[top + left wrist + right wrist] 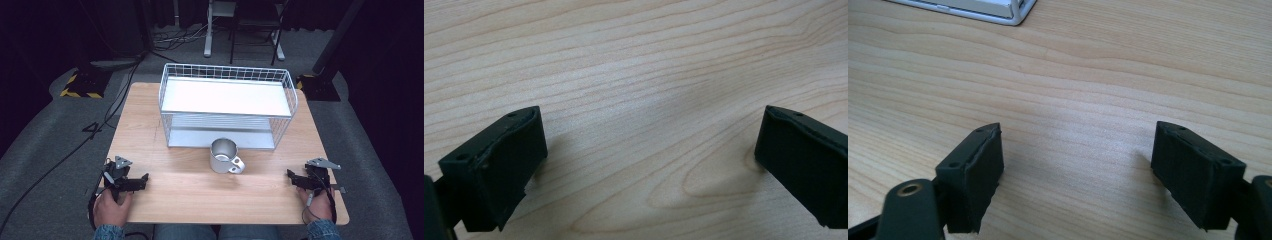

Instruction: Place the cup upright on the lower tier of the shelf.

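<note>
Two claws spread over bare table (165, 200), high view adds mug (224, 156), rack (227, 106)

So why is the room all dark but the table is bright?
In the high view, light falls on the table and glares white off the wire rack's top shelf, while the surroundings stay dim; the left gripper view shows soft shadows beside the black jaws; in the right gripper view the nearest jaw parts look slightly blurry.

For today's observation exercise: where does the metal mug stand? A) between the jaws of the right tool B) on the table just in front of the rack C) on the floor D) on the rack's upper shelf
B: the mug stands upright on the bare wooden table, just in front of the wire rack, with both tools apart from it near the table's front edge.
</note>
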Demonstrator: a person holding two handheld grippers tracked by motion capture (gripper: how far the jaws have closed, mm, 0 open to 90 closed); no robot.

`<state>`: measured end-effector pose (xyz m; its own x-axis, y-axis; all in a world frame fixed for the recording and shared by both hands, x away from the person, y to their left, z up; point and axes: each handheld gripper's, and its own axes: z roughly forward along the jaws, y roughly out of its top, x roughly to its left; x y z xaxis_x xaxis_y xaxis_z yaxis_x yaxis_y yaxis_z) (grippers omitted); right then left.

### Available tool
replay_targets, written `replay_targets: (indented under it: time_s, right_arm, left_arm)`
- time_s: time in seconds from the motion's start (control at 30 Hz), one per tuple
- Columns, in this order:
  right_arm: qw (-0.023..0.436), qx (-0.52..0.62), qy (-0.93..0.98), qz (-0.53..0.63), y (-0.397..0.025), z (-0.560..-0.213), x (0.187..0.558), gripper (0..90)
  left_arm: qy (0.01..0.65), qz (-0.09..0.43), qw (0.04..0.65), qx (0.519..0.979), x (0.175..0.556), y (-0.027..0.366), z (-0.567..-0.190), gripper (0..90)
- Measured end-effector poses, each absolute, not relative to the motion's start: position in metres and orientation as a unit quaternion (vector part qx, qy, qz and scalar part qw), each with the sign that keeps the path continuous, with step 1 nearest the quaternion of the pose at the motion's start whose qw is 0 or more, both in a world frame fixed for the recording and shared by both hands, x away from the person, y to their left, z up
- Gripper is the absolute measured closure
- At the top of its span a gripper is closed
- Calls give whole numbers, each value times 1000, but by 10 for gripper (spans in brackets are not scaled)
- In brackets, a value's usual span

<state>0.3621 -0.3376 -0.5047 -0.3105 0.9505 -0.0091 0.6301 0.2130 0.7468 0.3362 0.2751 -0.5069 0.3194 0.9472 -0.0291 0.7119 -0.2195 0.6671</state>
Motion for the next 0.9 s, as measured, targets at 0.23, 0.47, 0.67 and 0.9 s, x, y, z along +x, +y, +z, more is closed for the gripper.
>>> replay_targets:
  time_s: [0.23,0.47,0.67,0.9]
  right_arm:
    - [238,523,746,336,-340,-504,363,256]
    - [248,534,738,331,-340,-505,363,259]
    - [248,537,735,331,-340,-505,363,261]
    - [258,516,743,339,-334,-494,362,404]
  left_arm:
    - [549,198,298,755,337,276,-507,5]
    - [550,198,297,755,337,275,-507,5]
    - [549,198,297,755,337,276,-507,5]
    - [550,198,297,755,337,275,-507,5]
